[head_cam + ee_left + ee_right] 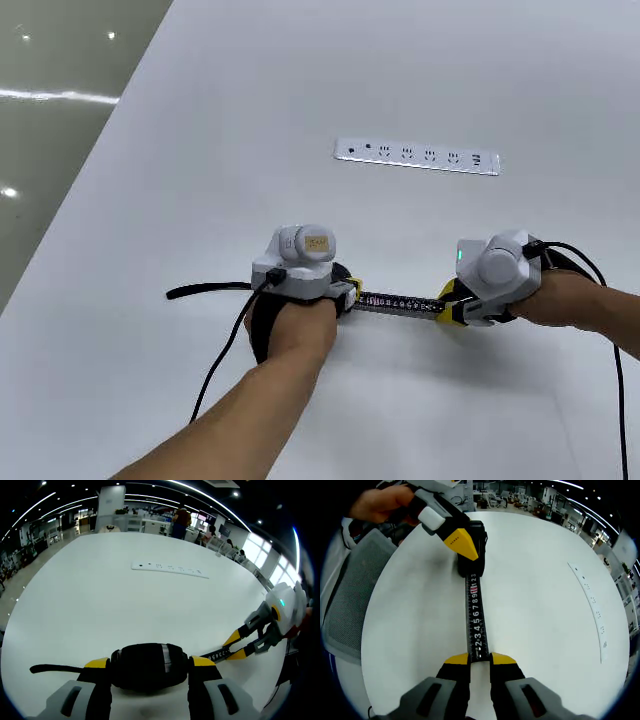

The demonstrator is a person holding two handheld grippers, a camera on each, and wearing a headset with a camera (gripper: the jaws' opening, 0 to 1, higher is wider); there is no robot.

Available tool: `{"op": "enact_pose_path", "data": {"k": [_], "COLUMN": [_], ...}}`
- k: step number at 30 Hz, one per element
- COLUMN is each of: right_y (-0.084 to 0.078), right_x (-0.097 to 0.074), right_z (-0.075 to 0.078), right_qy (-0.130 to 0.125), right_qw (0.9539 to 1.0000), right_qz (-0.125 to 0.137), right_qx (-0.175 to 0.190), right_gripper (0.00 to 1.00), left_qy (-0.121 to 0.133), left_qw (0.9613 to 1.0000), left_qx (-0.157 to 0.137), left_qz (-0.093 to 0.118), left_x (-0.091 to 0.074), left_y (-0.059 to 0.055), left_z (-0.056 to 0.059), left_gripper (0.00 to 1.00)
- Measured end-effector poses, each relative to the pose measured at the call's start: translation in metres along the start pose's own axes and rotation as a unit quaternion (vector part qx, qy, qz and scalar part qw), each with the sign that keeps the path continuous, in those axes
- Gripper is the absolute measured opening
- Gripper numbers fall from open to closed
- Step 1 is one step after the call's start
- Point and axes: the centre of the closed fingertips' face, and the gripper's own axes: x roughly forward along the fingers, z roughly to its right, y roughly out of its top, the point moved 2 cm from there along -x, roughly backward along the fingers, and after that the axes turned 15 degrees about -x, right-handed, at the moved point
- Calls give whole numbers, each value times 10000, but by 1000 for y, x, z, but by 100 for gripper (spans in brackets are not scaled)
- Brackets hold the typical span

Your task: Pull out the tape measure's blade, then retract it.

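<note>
Left gripper view: clamping the tape measure case (pixel 145 672) with left gripper (pixel 150 662); at 3 o'clock, pinching the extended blade (pixel 217 655) tip with right gripper (pixel 235 647).

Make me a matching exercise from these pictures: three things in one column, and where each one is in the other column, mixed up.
Things:
1. case
2. blade
3. power strip

Places:
A. lying alone farther up the table
B. clamped in the left gripper
C. stretched from the case to the right gripper, which pinches its tip

Pairs: 1-B; 2-C; 3-A
</note>
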Motion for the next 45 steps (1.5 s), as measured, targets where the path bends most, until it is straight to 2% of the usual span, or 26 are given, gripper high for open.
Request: {"op": "enact_pose_path", "data": {"k": [45], "right_y": [32], "right_x": [15], "right_z": [7], "right_qy": [-30], "right_qw": [9999], "right_qz": [50], "right_qx": [-103], "right_gripper": [14], "left_qy": [-1], "left_qw": [10000], "left_qx": [14], "left_qz": [5], "left_x": [-1], "left_y": [-1], "left_z": [2], "left_gripper": [59]}}
